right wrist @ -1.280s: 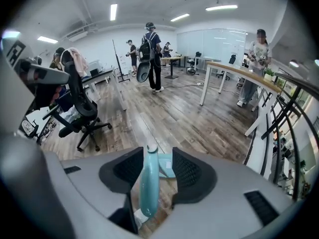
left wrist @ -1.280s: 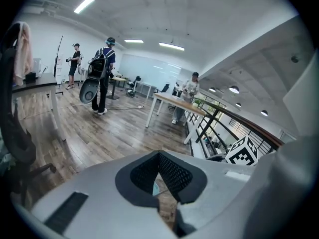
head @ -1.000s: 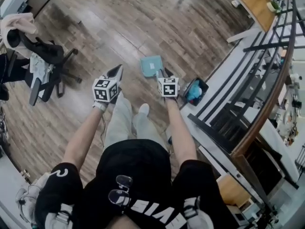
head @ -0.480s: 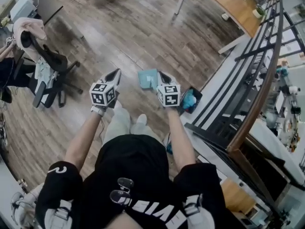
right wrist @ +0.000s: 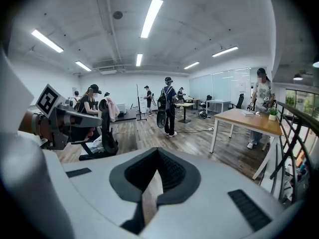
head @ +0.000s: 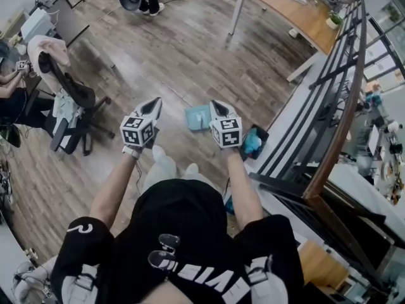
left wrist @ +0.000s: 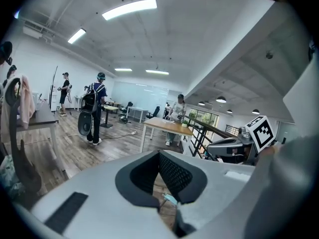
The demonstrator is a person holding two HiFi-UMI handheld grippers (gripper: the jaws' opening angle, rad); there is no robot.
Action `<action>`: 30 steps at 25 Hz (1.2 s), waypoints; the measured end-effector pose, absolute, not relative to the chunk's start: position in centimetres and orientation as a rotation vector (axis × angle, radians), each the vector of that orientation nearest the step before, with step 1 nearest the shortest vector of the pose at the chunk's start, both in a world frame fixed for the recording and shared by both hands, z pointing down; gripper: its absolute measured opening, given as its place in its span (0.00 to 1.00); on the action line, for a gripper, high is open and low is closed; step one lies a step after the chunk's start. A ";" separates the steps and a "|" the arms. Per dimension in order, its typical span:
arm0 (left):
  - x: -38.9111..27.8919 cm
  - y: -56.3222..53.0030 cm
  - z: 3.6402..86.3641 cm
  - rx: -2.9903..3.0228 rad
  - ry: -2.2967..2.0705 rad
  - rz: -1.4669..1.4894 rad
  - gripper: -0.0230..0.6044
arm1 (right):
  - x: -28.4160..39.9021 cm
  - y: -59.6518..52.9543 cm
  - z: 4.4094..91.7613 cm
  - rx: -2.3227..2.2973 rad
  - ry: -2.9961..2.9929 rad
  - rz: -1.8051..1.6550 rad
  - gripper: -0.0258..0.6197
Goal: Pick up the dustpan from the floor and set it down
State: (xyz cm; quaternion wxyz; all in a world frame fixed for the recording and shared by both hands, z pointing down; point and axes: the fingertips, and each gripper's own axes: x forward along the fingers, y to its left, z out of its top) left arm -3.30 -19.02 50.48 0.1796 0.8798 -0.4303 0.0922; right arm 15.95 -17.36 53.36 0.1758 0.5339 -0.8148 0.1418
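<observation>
Bare floor (head: 177,62) ahead, between chair (head: 71,100) and railing (head: 352,94)

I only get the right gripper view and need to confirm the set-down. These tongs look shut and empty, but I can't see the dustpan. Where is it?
Observer: In the head view, the teal dustpan looks to lie on the wood floor, just left of the right gripper in the picture.
Operator: Is the other one carrying anything?
Observer: No. In its own view the left gripper has its tongs together with nothing between them.
</observation>
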 end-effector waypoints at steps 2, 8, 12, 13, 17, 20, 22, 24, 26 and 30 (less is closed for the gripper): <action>-3.3 -18.8 50.2 2.494 -1.218 0.264 0.03 | 16.1 -17.4 53.0 1.521 -2.314 0.389 0.03; -3.5 -18.3 49.8 2.497 -1.230 0.275 0.03 | 16.3 -17.4 52.6 1.524 -2.320 0.371 0.03; -3.6 -18.5 49.7 2.501 -1.233 0.275 0.03 | 16.4 -17.5 52.4 1.527 -2.324 0.367 0.03; -3.6 -18.5 49.6 2.502 -1.234 0.275 0.03 | 16.4 -17.5 52.4 1.526 -2.324 0.366 0.03; -3.2 -18.4 49.7 2.509 -1.230 0.276 0.03 | 16.6 -17.3 52.2 1.526 -2.329 0.356 0.03; -2.8 -18.5 49.7 2.514 -1.224 0.281 0.03 | 16.8 -17.4 52.1 1.519 -2.331 0.356 0.03; -2.8 -18.6 49.5 2.514 -1.223 0.283 0.03 | 16.9 -17.4 52.0 1.515 -2.329 0.358 0.03; -2.7 -18.6 49.5 2.515 -1.222 0.283 0.03 | 17.0 -17.5 52.1 1.515 -2.328 0.356 0.03; -2.6 -18.6 49.6 2.518 -1.223 0.285 0.03 | 17.1 -17.4 52.1 1.517 -2.328 0.356 0.03; -2.3 -18.7 49.5 2.519 -1.225 0.286 0.03 | 17.4 -17.4 52.1 1.519 -2.333 0.360 0.03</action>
